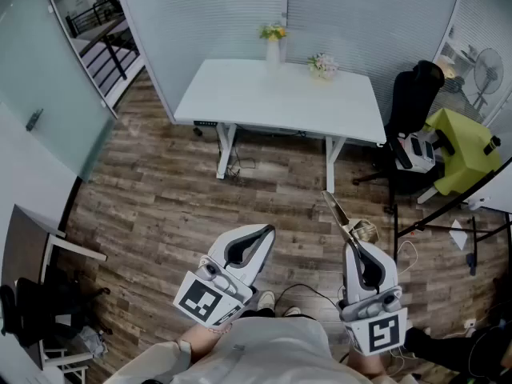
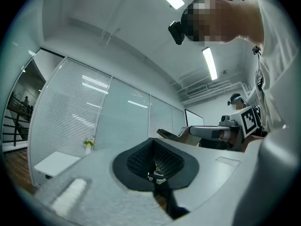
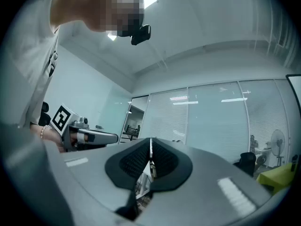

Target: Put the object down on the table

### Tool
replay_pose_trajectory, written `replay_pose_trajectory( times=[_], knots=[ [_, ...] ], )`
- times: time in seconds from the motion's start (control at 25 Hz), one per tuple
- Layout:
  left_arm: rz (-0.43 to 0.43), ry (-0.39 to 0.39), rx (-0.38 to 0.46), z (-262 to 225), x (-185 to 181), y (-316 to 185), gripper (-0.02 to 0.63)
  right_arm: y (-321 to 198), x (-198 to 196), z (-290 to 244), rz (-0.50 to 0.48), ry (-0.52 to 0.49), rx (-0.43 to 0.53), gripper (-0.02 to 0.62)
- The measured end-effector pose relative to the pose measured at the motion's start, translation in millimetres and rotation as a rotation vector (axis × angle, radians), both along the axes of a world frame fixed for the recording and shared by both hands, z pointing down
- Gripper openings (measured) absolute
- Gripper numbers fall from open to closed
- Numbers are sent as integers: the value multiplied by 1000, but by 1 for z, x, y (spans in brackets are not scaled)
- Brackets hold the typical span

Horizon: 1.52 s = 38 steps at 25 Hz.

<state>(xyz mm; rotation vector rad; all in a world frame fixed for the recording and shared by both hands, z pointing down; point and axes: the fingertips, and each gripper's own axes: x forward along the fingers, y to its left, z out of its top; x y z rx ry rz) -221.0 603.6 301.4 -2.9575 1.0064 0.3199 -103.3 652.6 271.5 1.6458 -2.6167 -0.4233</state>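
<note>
I stand on the wood floor a few steps from the white table (image 1: 280, 94) and hold both grippers low in front of me. My right gripper (image 1: 352, 246) is shut on a thin flat tan object (image 1: 336, 210) that sticks out ahead of its jaws, tilted up and to the left. The right gripper view shows that object edge-on (image 3: 151, 155) between the closed pads. Seen from the left gripper view, the object (image 2: 169, 134) is a dark slab at the tip of the right gripper (image 2: 221, 133). My left gripper (image 1: 264, 232) is shut with nothing in it.
Two small flower vases (image 1: 274, 42) (image 1: 323, 65) stand at the table's far edge. To its right are a black office chair (image 1: 416, 94), a yellow-green covered thing (image 1: 462, 146) and a fan (image 1: 486, 66). Glass partitions (image 1: 48, 94) enclose the room. Cables (image 1: 304, 290) lie by my feet.
</note>
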Motion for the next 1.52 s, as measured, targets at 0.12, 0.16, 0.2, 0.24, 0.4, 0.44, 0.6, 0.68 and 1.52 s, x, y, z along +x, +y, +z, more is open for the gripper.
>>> replay_pose_trajectory(
  times=[0.12,0.16,0.2,0.24,0.4,0.44,0.6,0.68,1.52],
  knots=[
    [5,-5,1,4,-2,-5,2,-5,-2,4,11,-11,-4,12],
    [6,-7,0,4,-2,-7,2,-7,-2,5,14,-16,-6,12],
    [8,-8,-1,4,-3,-9,2,-9,-2,6,15,-18,-8,12],
    [9,-8,-3,4,-4,-12,2,-12,-2,6,17,-19,-9,14],
    [13,-8,-9,6,-1,-27,2,-26,3,5,31,-22,-4,14],
    [14,-9,-10,7,2,-32,2,-31,6,6,32,-25,-3,14],
    [9,-6,-18,12,14,-61,2,-62,18,12,29,-32,-17,14],
    [2,-7,-19,15,18,-78,2,-81,23,16,28,-34,-18,14],
    [-51,-28,-17,9,137,-325,2,-334,142,21,-32,-50,-40,13]
  ],
)
